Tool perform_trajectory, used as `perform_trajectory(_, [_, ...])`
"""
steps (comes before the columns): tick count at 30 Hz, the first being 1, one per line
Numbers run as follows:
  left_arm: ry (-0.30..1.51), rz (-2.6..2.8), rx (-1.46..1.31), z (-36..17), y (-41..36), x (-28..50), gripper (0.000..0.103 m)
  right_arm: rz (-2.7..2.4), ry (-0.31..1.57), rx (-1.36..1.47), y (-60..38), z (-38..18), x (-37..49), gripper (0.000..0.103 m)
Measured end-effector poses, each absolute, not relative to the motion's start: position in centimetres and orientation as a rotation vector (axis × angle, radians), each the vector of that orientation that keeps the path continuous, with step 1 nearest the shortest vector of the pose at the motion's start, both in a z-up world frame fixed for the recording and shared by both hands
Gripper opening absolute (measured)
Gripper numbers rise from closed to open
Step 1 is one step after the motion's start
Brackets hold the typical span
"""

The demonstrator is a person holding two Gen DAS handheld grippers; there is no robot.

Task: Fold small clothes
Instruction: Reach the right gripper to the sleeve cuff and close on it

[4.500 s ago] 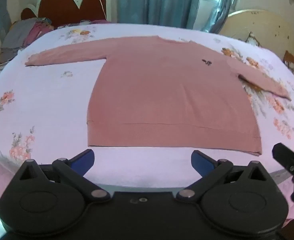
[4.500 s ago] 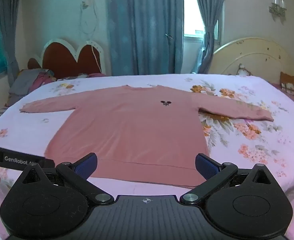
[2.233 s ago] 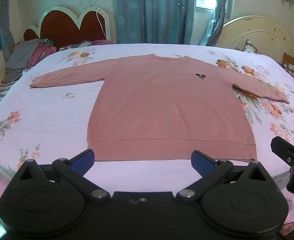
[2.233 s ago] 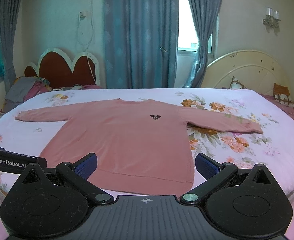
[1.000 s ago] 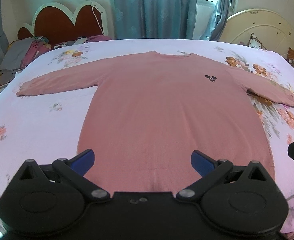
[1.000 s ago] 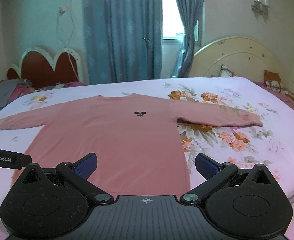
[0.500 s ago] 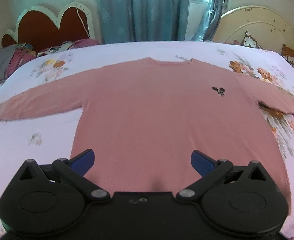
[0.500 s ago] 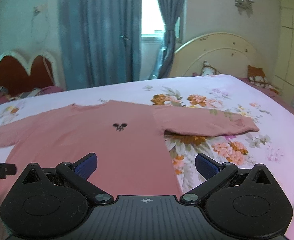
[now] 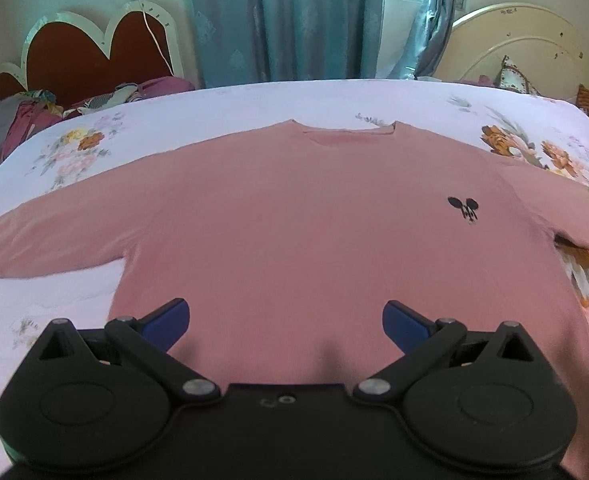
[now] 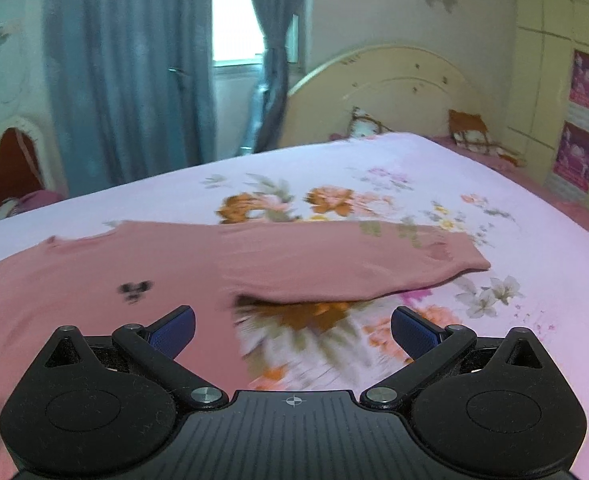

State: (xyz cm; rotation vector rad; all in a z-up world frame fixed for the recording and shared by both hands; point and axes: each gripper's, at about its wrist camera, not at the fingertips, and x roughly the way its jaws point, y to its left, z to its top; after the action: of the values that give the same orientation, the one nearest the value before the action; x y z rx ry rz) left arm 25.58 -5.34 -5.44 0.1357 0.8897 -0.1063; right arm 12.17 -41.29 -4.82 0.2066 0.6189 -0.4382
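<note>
A pink long-sleeved sweater (image 9: 294, 224) lies flat and face up on the bed, collar at the far side, a small black emblem (image 9: 463, 207) on its chest. My left gripper (image 9: 285, 320) is open and empty, hovering over the sweater's lower body. My right gripper (image 10: 292, 330) is open and empty, above the sweater's right side, just below the armpit. The right sleeve (image 10: 346, 262) stretches out to the right in front of it. The hem is hidden below both grippers.
The bed has a pale floral sheet (image 10: 474, 360). A pile of clothes (image 9: 18, 120) lies at the far left by a red headboard (image 9: 94, 48). A cream headboard (image 10: 382, 92) and blue curtains (image 9: 286, 20) stand behind the bed.
Both grippers have moved forward over the sweater, away from its hem. The right gripper has also swung to the right, toward the right sleeve. Both stay open.
</note>
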Motion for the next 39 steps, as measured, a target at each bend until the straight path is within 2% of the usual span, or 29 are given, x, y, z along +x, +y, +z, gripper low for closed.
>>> perform_trajectory(13, [0.923,-0.035,0.168,-7.6,-10.8,30.5,0.101,-0.665,0.683,0.404,-60.3,-11.4,16.8,0.101])
perform_trajectory(14, [0.927,-0.032,0.171,-7.8,-11.0,30.7,0.100,-0.675,0.689,0.407,-61.1,-11.8,17.1,0.079])
perform_trajectory(15, [0.933,-0.029,0.177,-8.0,-11.2,31.0,0.100,-0.686,0.712,0.427,-62.3,-12.4,17.5,0.063])
perform_trajectory(20, [0.948,-0.007,0.195,-8.7,-11.7,32.0,0.099,-0.704,0.718,0.503,-65.0,-14.3,18.0,0.063])
perform_trajectory(21, [0.952,-0.006,0.195,-8.8,-11.7,32.2,0.098,-0.703,0.719,0.510,-65.3,-14.7,18.2,0.058])
perform_trajectory(22, [0.958,-0.009,0.194,-8.9,-11.7,32.3,0.096,-0.703,0.717,0.515,-65.6,-15.0,18.3,0.049])
perform_trajectory(23, [0.963,-0.013,0.192,-9.0,-11.7,32.5,0.095,-0.703,0.714,0.517,-65.8,-15.3,18.5,0.032])
perform_trajectory(25, [0.972,-0.013,0.194,-9.2,-11.8,32.8,0.093,-0.705,0.693,0.524,-65.9,-15.3,18.6,0.021])
perform_trajectory(26, [0.972,-0.012,0.197,-9.3,-11.8,33.0,0.092,-0.694,0.686,0.534,-66.0,-15.4,18.8,0.006])
perform_trajectory(27, [0.971,-0.016,0.199,-9.3,-11.7,33.1,0.091,-0.684,0.678,0.541,-65.9,-15.3,18.8,0.004])
perform_trajectory(33, [0.972,-0.041,0.162,-9.0,-10.9,33.8,0.087,-0.623,0.613,0.464,-63.7,-12.7,20.3,0.004])
perform_trajectory(39, [0.964,-0.038,0.121,-8.5,-8.7,34.3,0.086,-0.420,0.530,0.366,-56.2,-7.7,23.7,0.003])
